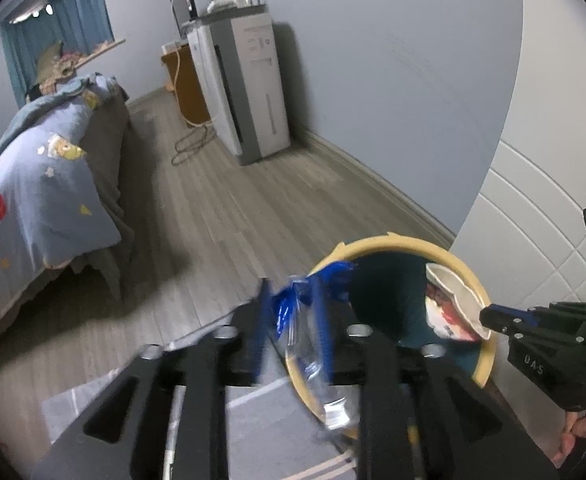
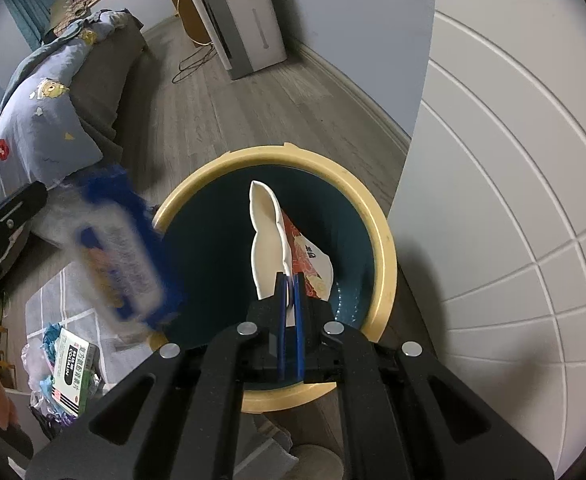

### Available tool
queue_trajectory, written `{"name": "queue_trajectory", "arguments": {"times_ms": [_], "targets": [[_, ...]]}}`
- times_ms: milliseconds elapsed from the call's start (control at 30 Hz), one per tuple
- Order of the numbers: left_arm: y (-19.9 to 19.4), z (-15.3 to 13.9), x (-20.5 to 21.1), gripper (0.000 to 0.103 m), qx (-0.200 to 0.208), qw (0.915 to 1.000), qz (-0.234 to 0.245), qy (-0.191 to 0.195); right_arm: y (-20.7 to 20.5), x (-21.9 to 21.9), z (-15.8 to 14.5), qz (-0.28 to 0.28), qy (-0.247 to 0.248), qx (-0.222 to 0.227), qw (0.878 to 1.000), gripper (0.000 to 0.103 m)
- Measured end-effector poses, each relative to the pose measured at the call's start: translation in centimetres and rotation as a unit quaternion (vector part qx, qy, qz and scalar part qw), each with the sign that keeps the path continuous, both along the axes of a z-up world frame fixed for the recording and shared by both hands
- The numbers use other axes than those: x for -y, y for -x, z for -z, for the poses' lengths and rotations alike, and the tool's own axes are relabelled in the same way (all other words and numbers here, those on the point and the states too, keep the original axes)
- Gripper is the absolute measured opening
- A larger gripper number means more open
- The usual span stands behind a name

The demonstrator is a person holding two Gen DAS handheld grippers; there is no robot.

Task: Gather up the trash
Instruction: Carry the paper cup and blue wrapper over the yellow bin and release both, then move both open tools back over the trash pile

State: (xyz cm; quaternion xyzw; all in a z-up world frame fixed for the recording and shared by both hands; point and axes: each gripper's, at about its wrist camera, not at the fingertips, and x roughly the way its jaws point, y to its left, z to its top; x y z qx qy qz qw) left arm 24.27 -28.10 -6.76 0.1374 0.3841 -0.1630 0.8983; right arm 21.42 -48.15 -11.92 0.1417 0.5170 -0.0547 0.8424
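A round bin [image 1: 393, 240] [image 2: 385, 240] with a cream rim and a dark teal inside stands on the floor by a white panelled door. In the left wrist view my left gripper [image 1: 289, 286] stands open over the bin's near rim. A blue-and-clear plastic wrapper [image 1: 305, 344] [image 2: 121, 256] hangs blurred between its fingers, and no pad presses on it. My right gripper [image 2: 289, 280] [image 1: 487, 316] is shut on a white paper wrapper with red print [image 2: 269, 232] [image 1: 453, 300], held over the bin's opening.
A bed with a blue quilt [image 1: 45, 184] fills the left. A white appliance [image 1: 249, 80] stands against the far wall. The white door [image 2: 513, 200] is close on the right. On a grey rug [image 1: 261, 420] lies more trash, a green-and-white box [image 2: 69, 372] among crumpled plastic.
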Motion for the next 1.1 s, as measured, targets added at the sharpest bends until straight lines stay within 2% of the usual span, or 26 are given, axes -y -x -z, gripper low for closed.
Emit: {"name": "queue_trajectory", "arguments": {"times_ms": [33, 200, 267, 333, 400, 533, 600, 633, 700, 800, 1100], "targets": [[0.0, -0.1, -0.3, 0.037, 0.003, 1.0000, -0.003, 0.002, 0.0, 0.0, -0.1, 0.001, 0.001, 0.001, 1.000, 0.003], [-0.2, -0.5, -1.4, 0.038, 0.008, 0.9999, -0.007, 0.003, -0.3, -0.6, -0.3, -0.004, 0.001, 0.001, 1.000, 0.004], [-0.1, -0.6, -2.2, 0.050, 0.011, 0.9998, -0.015, 0.002, -0.3, -0.9, -0.3, -0.007, 0.004, -0.002, 1.000, 0.006], [0.1, -0.8, -3.4, 0.056, 0.012, 0.9996, -0.022, 0.009, -0.3, -1.2, -0.5, -0.007, 0.005, -0.002, 1.000, 0.015], [0.2, -0.9, -4.4, 0.062, 0.013, 0.9994, -0.030, 0.010, -0.3, -1.4, -0.9, -0.007, 0.009, 0.003, 1.000, 0.039], [0.9, -1.0, -7.0, 0.071, 0.012, 0.9986, -0.048, 0.017, -0.2, -2.5, -1.8, -0.013, 0.019, 0.012, 1.000, 0.053], [1.5, -1.2, -8.4, 0.078, 0.017, 0.9981, -0.057, 0.016, -0.1, -3.3, -2.6, -0.019, 0.032, 0.020, 0.999, 0.070], [1.8, -1.4, -9.5, 0.079, 0.017, 0.9978, -0.061, 0.020, 0.0, -3.6, -2.9, -0.020, 0.034, 0.024, 0.999, 0.073], [2.3, -1.5, -10.7, 0.080, 0.013, 0.9975, -0.067, 0.022, 0.1, -4.5, -3.9, -0.024, 0.038, 0.035, 0.998, 0.087], [3.3, -1.9, -13.2, 0.088, 0.011, 0.9963, -0.080, 0.028, 0.2, -5.9, -5.0, -0.036, 0.049, 0.048, 0.997, 0.097], [6.0, -3.0, -21.3, 0.094, 0.015, 0.9911, -0.129, 0.029, 0.5, -11.1, -7.6, -0.078, 0.091, 0.063, 0.991, 0.097]]}}
